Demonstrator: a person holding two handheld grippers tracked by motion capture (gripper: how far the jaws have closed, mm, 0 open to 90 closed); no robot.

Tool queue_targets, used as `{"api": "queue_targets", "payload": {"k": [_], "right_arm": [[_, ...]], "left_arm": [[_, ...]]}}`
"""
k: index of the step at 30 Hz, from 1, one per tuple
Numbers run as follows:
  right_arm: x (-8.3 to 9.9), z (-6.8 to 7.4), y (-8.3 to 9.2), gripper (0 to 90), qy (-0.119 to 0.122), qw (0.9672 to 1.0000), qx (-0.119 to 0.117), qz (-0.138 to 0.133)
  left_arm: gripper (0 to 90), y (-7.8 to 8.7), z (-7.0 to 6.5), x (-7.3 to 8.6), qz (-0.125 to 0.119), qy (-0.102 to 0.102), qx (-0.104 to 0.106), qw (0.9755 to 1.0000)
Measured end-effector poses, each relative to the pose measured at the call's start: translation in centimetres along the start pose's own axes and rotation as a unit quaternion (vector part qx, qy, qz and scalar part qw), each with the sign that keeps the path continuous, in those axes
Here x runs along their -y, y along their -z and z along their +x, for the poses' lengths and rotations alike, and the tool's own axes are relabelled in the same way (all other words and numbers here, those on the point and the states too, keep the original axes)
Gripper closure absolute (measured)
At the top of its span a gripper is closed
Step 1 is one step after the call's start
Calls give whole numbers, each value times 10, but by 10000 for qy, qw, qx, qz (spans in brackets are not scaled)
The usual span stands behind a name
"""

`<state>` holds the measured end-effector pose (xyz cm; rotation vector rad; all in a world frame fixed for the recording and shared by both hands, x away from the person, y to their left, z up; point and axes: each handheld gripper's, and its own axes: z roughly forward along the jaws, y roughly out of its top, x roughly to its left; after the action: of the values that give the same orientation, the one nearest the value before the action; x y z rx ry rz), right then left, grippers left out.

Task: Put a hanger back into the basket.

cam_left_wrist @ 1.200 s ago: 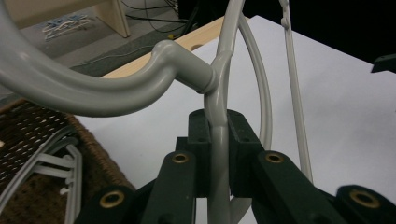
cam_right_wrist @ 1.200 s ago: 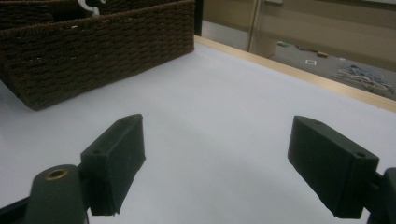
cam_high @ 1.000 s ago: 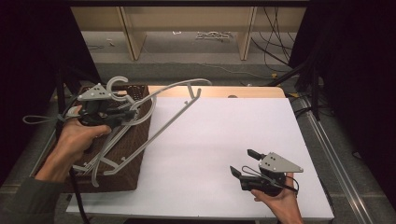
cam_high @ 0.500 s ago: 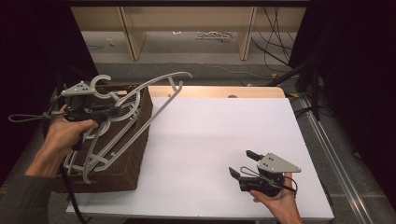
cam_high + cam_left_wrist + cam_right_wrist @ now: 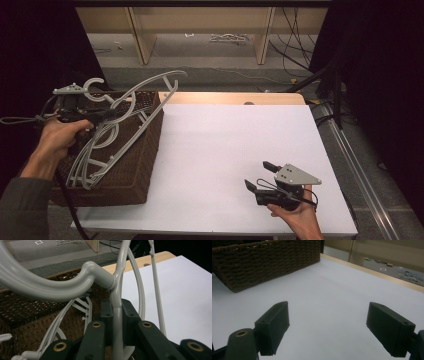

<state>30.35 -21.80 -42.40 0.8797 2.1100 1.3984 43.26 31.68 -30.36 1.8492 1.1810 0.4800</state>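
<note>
grey plastic hanger is clamped in the left gripper, pads closed tight on a thin bar of it just below the neck, as the left gripper view shows. the hook sits beside the gripper's grey plate, curling up and away from the person. the hanger's long axis runs diagonally: one shoulder tip is raised over the far right corner of the wicker basket, pointing toward the far side of the table; the other end drops down into the basket toward the person. more grey hangers lie in the basket under and beside it, touching or overlapping, can't tell exactly which. so the held hanger is over the basket, partly inside, not yet lying flat.

the basket stands on the left edge of the white table.

left hand comes in from the bottom left, forearm angled up over the near left basket wall, gripper roughly level, pointing right.

right gripper is well apart, at the near right of the table, jaws wide with nothing between them, pointing toward the basket; right hand holds it from below, low over the table.

judgement: next is likely lowering the raised end into the basket and letting go; the left hand is the one on it.
</note>
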Motion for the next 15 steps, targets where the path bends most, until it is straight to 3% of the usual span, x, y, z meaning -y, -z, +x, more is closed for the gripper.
{"api": "queue_targets", "payload": {"k": [7,15], "right_arm": [[0,0,1,194,19,10000,14,75],[0,0,0,194,21,10000,5,62]], "left_arm": [[819,0,15,-7,102,-57,-212,9997],[819,0,39,-5,-32,224,-410,9989]]}}
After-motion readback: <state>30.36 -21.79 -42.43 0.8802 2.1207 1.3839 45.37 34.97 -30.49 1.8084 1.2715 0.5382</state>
